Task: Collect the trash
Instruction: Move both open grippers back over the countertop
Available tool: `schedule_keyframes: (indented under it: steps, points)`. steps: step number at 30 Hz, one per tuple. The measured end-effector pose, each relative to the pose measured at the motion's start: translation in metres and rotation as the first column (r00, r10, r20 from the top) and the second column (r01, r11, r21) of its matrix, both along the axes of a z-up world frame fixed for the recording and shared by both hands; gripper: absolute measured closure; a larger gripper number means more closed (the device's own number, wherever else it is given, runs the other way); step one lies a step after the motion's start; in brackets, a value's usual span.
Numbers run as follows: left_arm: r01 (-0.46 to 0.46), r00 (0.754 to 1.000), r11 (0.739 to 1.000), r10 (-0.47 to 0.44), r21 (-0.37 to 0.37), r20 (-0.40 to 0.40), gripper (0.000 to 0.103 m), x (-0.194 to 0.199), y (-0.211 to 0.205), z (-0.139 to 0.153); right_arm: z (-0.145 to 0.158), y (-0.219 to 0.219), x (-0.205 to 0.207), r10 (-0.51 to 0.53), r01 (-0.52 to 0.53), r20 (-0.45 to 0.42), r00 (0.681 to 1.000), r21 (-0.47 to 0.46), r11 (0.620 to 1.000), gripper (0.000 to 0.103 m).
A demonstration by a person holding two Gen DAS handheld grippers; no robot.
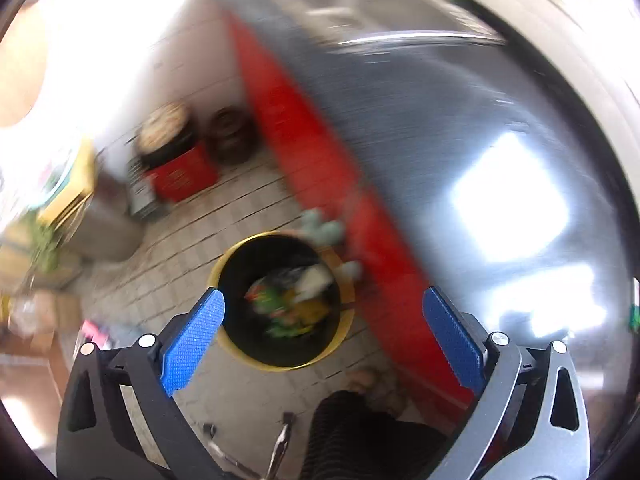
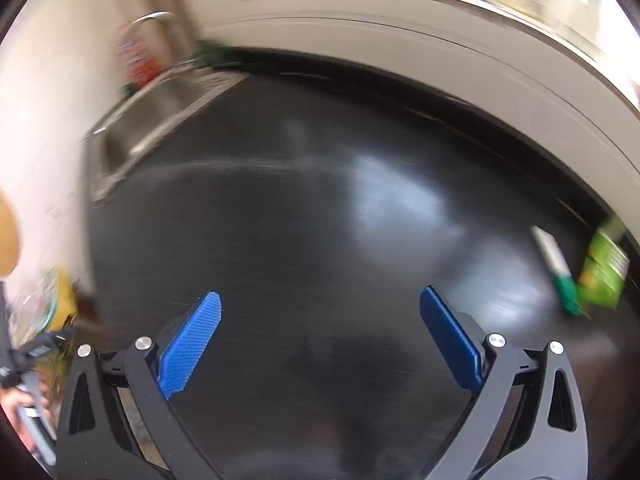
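Blurred mixed trash (image 1: 294, 300) lying in the round yellow-rimmed black bin (image 1: 236, 346) on tiled floor, left gripper (image 1: 323, 304) spread empty above it, only the right view shows green carton (image 2: 604, 270) and green-capped white tube (image 2: 554, 262) smeared on the dark glossy countertop (image 2: 300, 220), right gripper (image 2: 320, 306) spread, holding nothing.

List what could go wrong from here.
1. Both views are smeared; a fast reach with the open right gripper could knock the green packet and the white-and-green stick off the counter.
2. The bin sits tight against the red cabinet; drops near that rim may miss.
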State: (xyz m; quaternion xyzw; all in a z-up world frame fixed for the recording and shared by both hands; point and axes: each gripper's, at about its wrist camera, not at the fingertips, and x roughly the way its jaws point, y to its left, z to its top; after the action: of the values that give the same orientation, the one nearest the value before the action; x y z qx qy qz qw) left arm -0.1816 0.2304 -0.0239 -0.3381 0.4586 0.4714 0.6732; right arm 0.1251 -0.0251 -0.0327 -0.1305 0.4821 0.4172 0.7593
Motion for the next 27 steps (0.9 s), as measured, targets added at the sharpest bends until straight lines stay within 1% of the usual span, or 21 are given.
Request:
schedule_keyframes:
  steps: [2,3,4,6,8,9,12,13,14,15,16,21,24,27]
  points:
    - [0.080,0.997,0.997,-0.080,0.000,0.007,0.007,0.040,-0.006,0.005,-0.017,-0.047,0.033,-0.101,0.101,0.007,0.995,-0.067,0.993,0.007]
    - [0.121,0.993,0.993,-0.121,0.002,0.004,0.007,0.060,-0.010,0.007,-0.026,-0.077,0.050,-0.162,0.163,0.019,0.987,-0.105,0.981,0.007]
    - [0.182,0.983,0.983,-0.182,0.001,0.001,0.007,0.089,-0.018,0.008,-0.034,-0.104,0.062,-0.210,0.212,0.028,0.977,-0.135,0.968,0.007]
    - [0.248,0.969,0.969,-0.248,-0.005,-0.001,0.007,0.121,-0.031,0.006,-0.047,-0.147,0.078,-0.287,0.287,0.029,0.958,-0.180,0.941,0.007]
    - [0.323,0.946,0.946,-0.323,-0.019,-0.003,0.007,0.161,-0.048,0.001,-0.060,-0.194,0.090,-0.363,0.357,0.014,0.932,-0.218,0.908,0.007]
    - [0.354,0.935,0.935,-0.354,-0.025,-0.007,0.007,0.177,-0.057,-0.001,-0.065,-0.210,0.093,-0.389,0.380,0.005,0.921,-0.232,0.896,0.007]
    - [0.466,0.885,0.884,-0.466,-0.044,-0.007,0.007,0.229,-0.092,-0.009,-0.079,-0.257,0.100,-0.459,0.437,-0.032,0.888,-0.257,0.862,0.007]
    - [0.491,0.871,0.870,-0.492,-0.047,-0.006,0.007,0.241,-0.100,-0.009,-0.082,-0.268,0.100,-0.477,0.451,-0.044,0.878,-0.261,0.854,0.007]
    - [0.523,0.851,0.851,-0.524,-0.050,-0.008,0.007,0.255,-0.111,-0.010,-0.084,-0.275,0.100,-0.491,0.463,-0.053,0.869,-0.260,0.848,0.007]
    - [0.564,0.825,0.824,-0.565,-0.050,-0.011,0.007,0.271,-0.125,-0.010,-0.085,-0.284,0.100,-0.503,0.474,-0.058,0.862,-0.256,0.843,0.007]
    - [0.590,0.807,0.806,-0.591,-0.048,-0.013,0.007,0.281,-0.134,-0.009,-0.086,-0.291,0.100,-0.513,0.484,-0.060,0.856,-0.252,0.838,0.007]
    - [0.694,0.719,0.719,-0.695,-0.044,-0.020,0.007,0.333,-0.176,-0.007,-0.087,-0.323,0.104,-0.562,0.534,-0.073,0.824,-0.235,0.812,0.007]
    - [0.730,0.681,0.682,-0.732,-0.045,-0.028,0.007,0.357,-0.192,-0.008,-0.082,-0.336,0.109,-0.582,0.553,-0.076,0.810,-0.234,0.800,0.007]
    - [0.750,0.658,0.659,-0.752,-0.051,-0.033,0.007,0.370,-0.204,-0.009,-0.081,-0.347,0.114,-0.601,0.569,-0.090,0.794,-0.237,0.787,0.007]
